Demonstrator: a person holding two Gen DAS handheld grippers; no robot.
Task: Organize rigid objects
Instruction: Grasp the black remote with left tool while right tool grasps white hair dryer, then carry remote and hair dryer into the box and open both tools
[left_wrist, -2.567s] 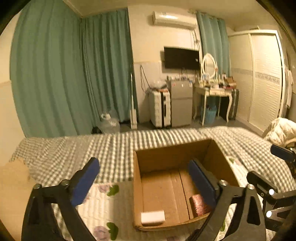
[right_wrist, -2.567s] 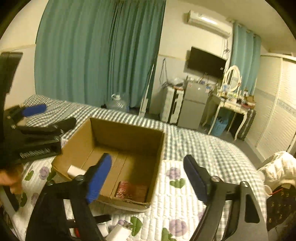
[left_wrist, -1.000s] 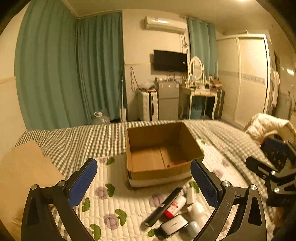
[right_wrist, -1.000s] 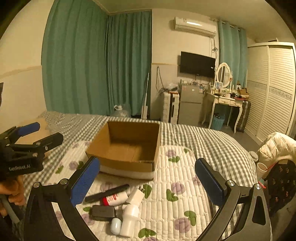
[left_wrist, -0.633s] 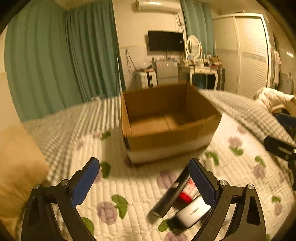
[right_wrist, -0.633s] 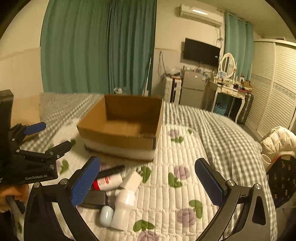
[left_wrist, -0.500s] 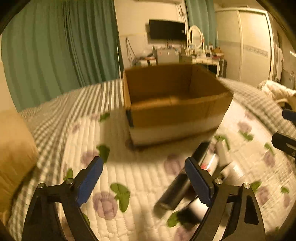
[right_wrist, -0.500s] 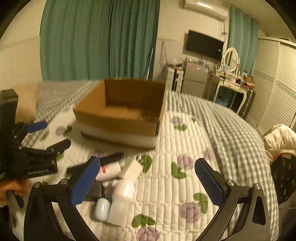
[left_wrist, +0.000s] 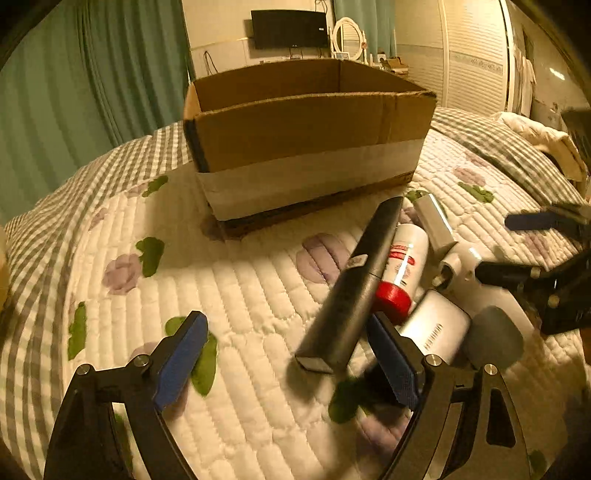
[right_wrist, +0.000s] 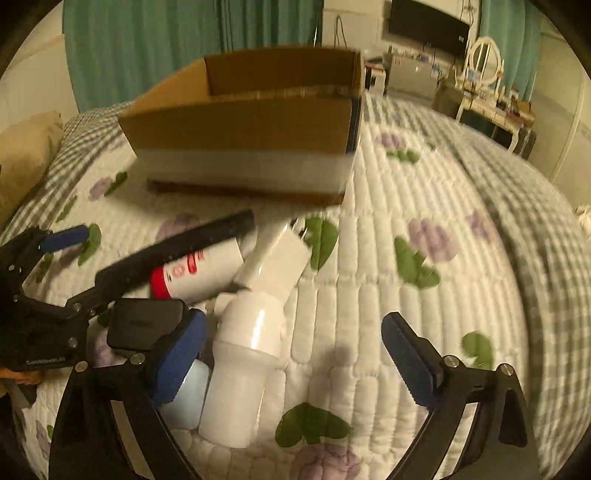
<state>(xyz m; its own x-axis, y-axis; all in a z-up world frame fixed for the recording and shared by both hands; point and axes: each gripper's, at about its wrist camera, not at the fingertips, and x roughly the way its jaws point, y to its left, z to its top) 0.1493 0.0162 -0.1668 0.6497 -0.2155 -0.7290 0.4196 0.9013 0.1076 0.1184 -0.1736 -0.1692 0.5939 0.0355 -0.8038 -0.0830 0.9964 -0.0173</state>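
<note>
Almost no text is showing clearly. The white cylindrical bottle with a red cap (left_wrist: 400, 264) is carrying red print, but the letters are too blurred to read. The silver rectangular case (left_wrist: 434, 328) beside it is showing a short dark word, also unreadable. The black left gripper (right_wrist: 70, 258) is bearing a small white label, too small to read.
</note>
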